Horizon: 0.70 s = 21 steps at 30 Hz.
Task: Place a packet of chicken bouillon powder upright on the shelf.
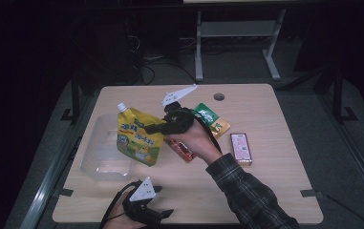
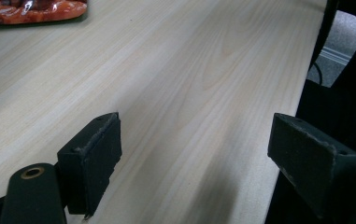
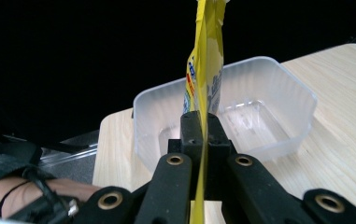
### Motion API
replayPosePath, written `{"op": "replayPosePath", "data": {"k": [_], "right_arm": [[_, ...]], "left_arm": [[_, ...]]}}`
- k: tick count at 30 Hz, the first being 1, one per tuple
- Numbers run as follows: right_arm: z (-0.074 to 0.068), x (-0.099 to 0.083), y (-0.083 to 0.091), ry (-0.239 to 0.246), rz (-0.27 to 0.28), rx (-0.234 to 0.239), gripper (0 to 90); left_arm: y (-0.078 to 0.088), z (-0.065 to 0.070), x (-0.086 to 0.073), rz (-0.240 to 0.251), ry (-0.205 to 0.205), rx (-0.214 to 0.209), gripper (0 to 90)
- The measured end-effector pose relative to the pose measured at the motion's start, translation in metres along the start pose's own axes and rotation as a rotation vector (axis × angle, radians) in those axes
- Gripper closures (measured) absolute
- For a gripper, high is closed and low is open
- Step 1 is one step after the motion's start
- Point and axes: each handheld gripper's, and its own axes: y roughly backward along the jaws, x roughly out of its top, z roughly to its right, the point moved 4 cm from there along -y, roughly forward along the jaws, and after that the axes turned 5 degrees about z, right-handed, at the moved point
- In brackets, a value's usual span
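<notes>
While my right gripper (image 3: 202,135) clamps the glossy yellow spouted pouch (image 1: 138,138) edge-on, hiding its print, a ribbed translucent plastic tub (image 3: 278,93) sits beyond; my left gripper (image 2: 203,154) gapes over pale wood-grain surface (image 2: 180,70).

Drink pouch (image 1: 138,137): yellow, stand-up type, white screw cap at top, printed front. Upright, lifted clear, pinched at one edge; hangs over the near-right rim of the clear plastic tub (image 1: 104,152), left of centre.

High camera looked down over my table (image 1: 265,191), my left claw's camera skimmed low across bare wood, my right's peered close at the clear tub (image 3: 278,84), shared overhead (image 1: 98,162).
</notes>
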Motion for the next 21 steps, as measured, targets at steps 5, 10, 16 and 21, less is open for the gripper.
{"op": "replayPosePath", "data": {"k": [5, 10, 16, 21], "right_arm": [[-0.003, 0.010, -0.015, -0.001, -0.001, 0.008, 90.0], [-0.008, 0.020, -0.032, 0.011, -0.014, 0.012, 90.0], [-0.015, 0.031, -0.052, 0.020, -0.019, 0.036, 90.0], [-0.019, 0.035, -0.068, 0.031, -0.039, 0.043, 90.0]], "left_arm": [[0.000, -0.002, 0.000, -0.003, -0.008, 0.004, 16.9], [-0.001, -0.002, 0.000, 0.004, -0.007, 0.004, 16.8], [-0.002, -0.002, 0.000, 0.007, -0.002, 0.003, 16.9], [-0.001, -0.003, 0.001, 0.005, -0.010, 0.007, 16.8]]}}
